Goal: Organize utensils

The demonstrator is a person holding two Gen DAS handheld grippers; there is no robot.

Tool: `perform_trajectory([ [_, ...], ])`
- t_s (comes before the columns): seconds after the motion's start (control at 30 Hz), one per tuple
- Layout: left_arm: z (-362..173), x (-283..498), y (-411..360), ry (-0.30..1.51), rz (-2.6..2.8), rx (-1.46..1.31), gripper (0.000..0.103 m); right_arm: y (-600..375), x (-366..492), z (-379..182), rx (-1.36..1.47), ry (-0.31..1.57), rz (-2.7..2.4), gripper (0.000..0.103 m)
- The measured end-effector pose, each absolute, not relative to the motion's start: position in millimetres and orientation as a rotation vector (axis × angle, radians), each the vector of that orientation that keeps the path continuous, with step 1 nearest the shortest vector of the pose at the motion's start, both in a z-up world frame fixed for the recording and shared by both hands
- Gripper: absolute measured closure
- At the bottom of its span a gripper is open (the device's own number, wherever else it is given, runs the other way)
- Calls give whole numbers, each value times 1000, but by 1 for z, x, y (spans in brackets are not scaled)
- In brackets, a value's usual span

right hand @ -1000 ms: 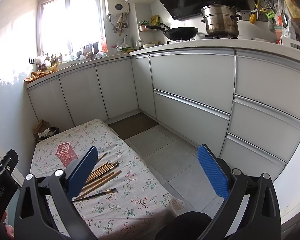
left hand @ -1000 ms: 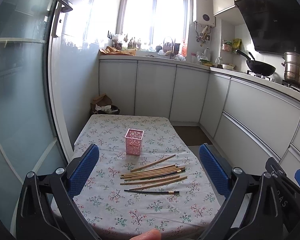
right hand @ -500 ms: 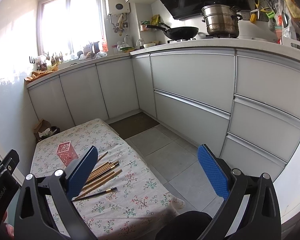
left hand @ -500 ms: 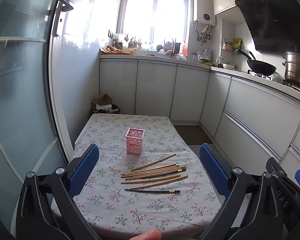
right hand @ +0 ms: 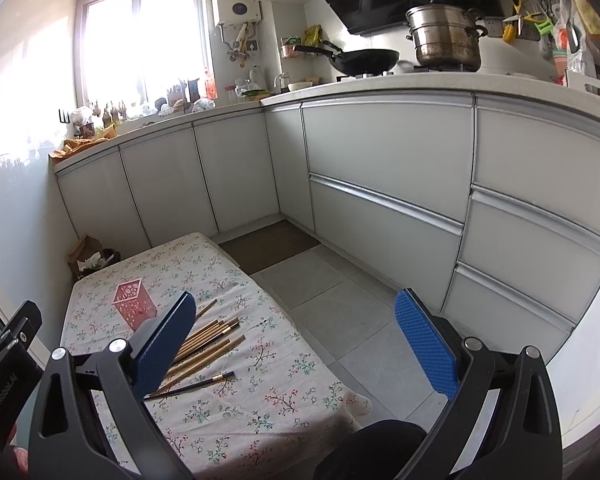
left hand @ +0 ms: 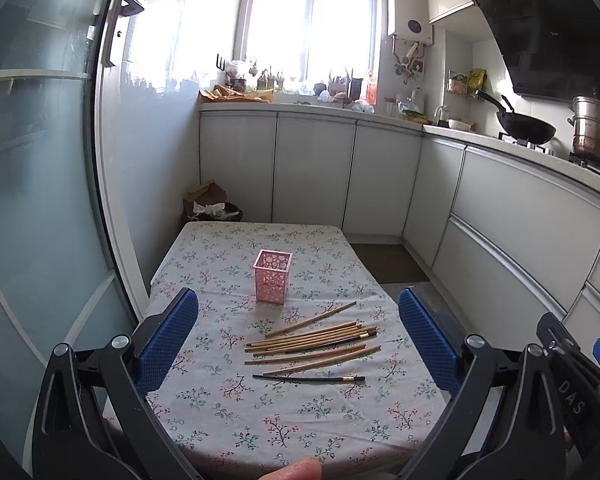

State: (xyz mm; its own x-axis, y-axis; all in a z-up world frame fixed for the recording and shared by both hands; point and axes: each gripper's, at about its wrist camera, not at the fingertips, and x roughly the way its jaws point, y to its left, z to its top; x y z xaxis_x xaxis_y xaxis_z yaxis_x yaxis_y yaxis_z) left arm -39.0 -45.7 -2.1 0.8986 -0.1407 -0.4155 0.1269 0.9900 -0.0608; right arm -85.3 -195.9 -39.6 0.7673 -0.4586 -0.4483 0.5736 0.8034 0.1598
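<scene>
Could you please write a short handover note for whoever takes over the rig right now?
Left hand-held gripper: open, empty, above the near table edge.
Right hand-held gripper: open, empty, off the table's right side, over the floor.
Wooden chopsticks lie loose on the floral tablecloth; a dark chopstick lies nearest, apart.
Pink perforated holder stands upright behind them; no chopstick shows in it.
Done: nothing.
Left: all chopsticks into the holder.

Chopsticks lie beside the pink holder, perhaps 10.
</scene>
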Motion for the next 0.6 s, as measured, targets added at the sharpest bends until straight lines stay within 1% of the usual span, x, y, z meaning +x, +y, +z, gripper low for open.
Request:
perform_trajectory([
  [0.1,-8,-17,-49,499,-171,16,7,-207,-77,-48,368,448,-528,6],
  [0.2,-20,22,-61,628,-269,94,7,-220,-64,-64,446,508,-469,6],
  [0.33,-49,91,-90,856,-437,186,7,-246,-42,-93,583,563,-399,6],
  [0.4,-56,121,-102,904,-467,187,7,-258,-30,-106,617,573,-402,6],
  [0.53,-70,190,-144,1024,-600,227,7,-283,0,-137,690,625,-401,6],
  [0.6,-91,226,-174,1122,-625,294,7,-295,18,-157,741,665,-383,6],
])
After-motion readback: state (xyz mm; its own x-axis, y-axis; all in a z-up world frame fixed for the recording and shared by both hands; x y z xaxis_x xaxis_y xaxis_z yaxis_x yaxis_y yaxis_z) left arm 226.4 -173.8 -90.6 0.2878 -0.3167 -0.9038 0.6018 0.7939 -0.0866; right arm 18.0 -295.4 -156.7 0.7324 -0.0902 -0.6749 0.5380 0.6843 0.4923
